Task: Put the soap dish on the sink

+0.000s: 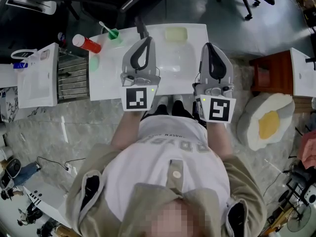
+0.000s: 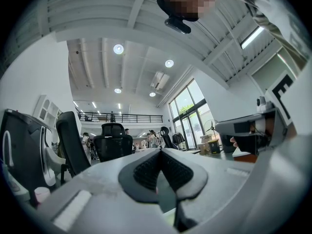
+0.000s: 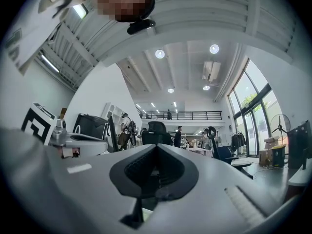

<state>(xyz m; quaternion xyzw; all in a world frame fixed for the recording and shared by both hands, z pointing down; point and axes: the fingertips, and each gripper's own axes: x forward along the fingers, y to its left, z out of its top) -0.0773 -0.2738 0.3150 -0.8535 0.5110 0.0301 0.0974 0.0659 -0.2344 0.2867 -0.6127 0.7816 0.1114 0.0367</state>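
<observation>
The pale green rectangular soap dish [image 1: 176,34] lies on the far rim of the white ceramic sink [image 1: 190,63]. The left tool [image 1: 145,41] and the right tool [image 1: 210,46] hover side by side over the sink's near half, each closed on nothing.

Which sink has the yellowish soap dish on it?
The middle sink, before the person: the soap dish lies on its far rim; left sink and right sink show none.

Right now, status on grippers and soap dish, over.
Left gripper shut, empty. Right gripper shut, empty. Soap dish on far rim of sink, clear of both grippers. Nothing in the way.
</observation>
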